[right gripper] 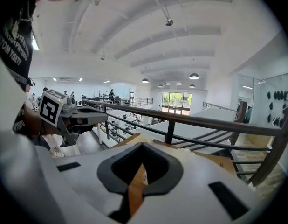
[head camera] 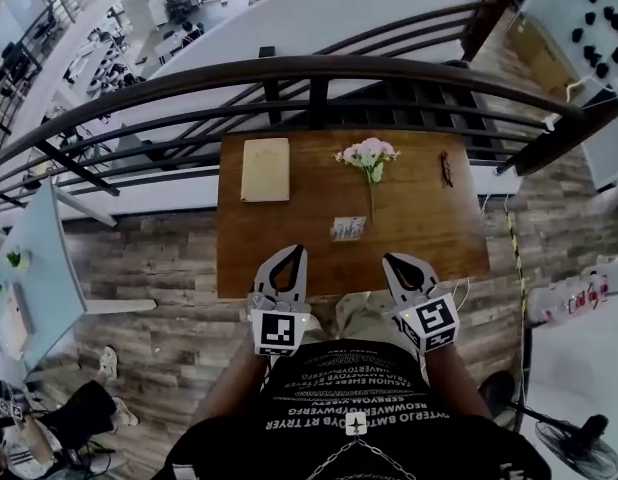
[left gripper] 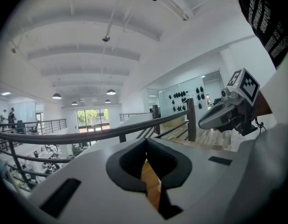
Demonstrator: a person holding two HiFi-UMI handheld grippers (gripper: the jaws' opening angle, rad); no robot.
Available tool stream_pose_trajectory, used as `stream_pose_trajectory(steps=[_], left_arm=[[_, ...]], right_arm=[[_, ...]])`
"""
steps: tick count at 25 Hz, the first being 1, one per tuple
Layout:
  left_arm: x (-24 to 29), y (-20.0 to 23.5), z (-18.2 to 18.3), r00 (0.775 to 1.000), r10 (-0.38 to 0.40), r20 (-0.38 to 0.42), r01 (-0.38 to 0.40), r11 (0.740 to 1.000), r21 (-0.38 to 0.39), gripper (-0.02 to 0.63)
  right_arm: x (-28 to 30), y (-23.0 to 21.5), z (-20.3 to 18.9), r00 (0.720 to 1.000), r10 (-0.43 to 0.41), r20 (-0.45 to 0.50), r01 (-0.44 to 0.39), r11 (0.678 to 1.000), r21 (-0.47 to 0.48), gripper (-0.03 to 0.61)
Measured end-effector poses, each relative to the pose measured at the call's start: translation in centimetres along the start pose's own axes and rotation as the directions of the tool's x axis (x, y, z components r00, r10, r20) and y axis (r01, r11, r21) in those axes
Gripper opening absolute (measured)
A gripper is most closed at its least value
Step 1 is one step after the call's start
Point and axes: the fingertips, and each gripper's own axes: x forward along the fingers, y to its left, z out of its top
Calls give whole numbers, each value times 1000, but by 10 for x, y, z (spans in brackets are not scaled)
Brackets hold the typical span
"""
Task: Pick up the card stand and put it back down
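On a brown wooden table at the centre of the head view lie four things. There is one cream booklet at the table's upper left. One bunch of pink flowers lies at its upper middle, with the stem running down the frame. One small dark item sits at the upper right; what it is cannot be told. The one card stand stands at the foot of the flower stem, in the table's lower middle, with nothing touching it.

One dark curved railing runs behind the table across the top of the frame.

Two grippers hang side by side over the table's lower edge, just below the card stand and apart from it. The left gripper is at lower left of the stand and the right gripper at lower right. Each points up the frame toward the table, tilted slightly downward, with the tips leaning a little toward each other. Bare forearms reach up to them from the bottom of the frame. Each gripper's own view shows its jaws pressed together with nothing between them, only a sliver of wood beyond.

Each gripper carries one cube with black-and-white square markers. The person's black shirt bears lines of white print, too distorted to read. Print on the card stand is too small to read.
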Motion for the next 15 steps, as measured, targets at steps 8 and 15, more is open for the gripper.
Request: stream_pose_trajectory(steps=[8,15], left_arm=[[32,4,-27,997,23,-74,-24,1000,-15,23],[70,-1,-56,988,11,-155,-22,998,-66,23]], right_arm=[[30,-25,-40,994,60,-91,-61,998,0,15],[62,-52,-64,982,110,-152,-109,994,13,15]])
